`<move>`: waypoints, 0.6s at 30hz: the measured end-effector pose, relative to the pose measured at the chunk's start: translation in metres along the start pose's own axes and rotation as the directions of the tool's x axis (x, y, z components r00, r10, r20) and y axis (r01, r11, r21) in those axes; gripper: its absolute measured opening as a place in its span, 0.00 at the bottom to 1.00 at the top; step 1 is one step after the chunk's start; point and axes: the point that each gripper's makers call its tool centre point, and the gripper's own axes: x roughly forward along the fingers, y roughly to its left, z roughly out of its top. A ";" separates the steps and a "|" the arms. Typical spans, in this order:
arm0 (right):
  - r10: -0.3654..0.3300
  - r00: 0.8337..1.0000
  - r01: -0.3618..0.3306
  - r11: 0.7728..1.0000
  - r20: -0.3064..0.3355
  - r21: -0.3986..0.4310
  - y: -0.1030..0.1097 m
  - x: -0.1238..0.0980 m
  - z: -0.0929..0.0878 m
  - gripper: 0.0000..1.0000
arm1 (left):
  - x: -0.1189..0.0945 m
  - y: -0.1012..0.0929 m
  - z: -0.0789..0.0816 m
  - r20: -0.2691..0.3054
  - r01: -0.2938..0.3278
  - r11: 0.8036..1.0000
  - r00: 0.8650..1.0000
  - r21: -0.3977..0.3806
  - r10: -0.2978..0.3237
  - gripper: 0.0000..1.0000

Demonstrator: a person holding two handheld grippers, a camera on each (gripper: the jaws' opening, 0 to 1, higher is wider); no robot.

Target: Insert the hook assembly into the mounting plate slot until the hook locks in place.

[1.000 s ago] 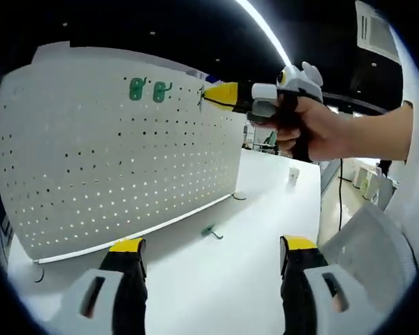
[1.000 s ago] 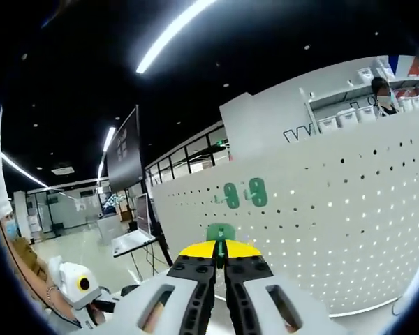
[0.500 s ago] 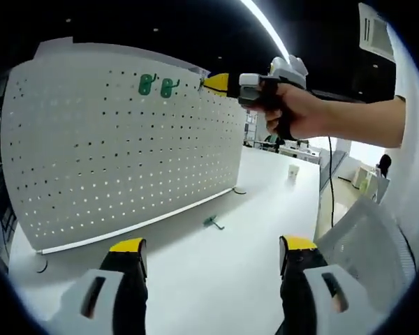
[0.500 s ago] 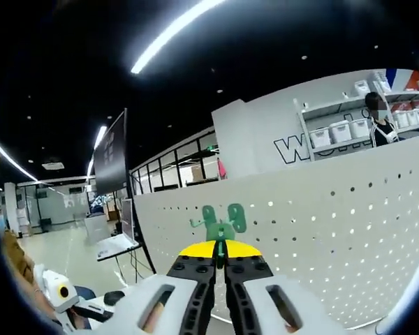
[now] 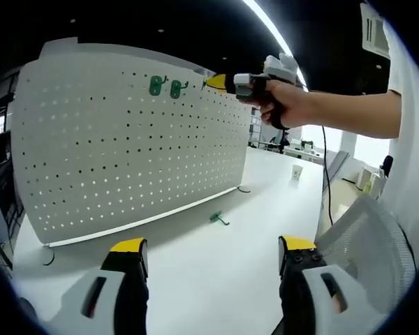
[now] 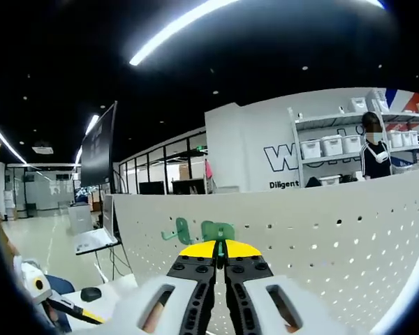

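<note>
The right gripper (image 6: 221, 246), jaws closed on a small green plastic hook (image 6: 217, 231), is held at the white perforated metal pegboard's (image 5: 126, 139) top row, upper centre, for insertion. The left gripper (image 5: 211, 252) is kept wide and unladen at the frame's bottom.

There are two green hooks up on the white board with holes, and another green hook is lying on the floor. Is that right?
Not quite. The spare green hook lies on the white table, not the floor; the left gripper view shows it in front of the pegboard. Two green hooks do hang near the board's top.
</note>
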 end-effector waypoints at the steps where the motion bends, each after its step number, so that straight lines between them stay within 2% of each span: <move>1: -0.005 1.000 0.005 1.000 -0.002 -0.005 -0.002 0.001 0.000 0.00 | -0.002 0.002 0.001 0.003 -0.005 1.000 1.000 0.003 0.005 0.78; 8: -0.042 0.999 0.042 0.997 -0.013 -0.059 -0.013 0.007 0.000 0.00 | -0.007 0.007 -0.001 -0.001 -0.025 1.000 1.000 0.010 0.025 0.78; 18: -0.069 0.997 0.066 0.991 -0.022 -0.116 -0.015 0.016 -0.002 0.00 | -0.011 0.010 -0.003 -0.011 -0.041 0.999 0.999 0.010 0.041 0.78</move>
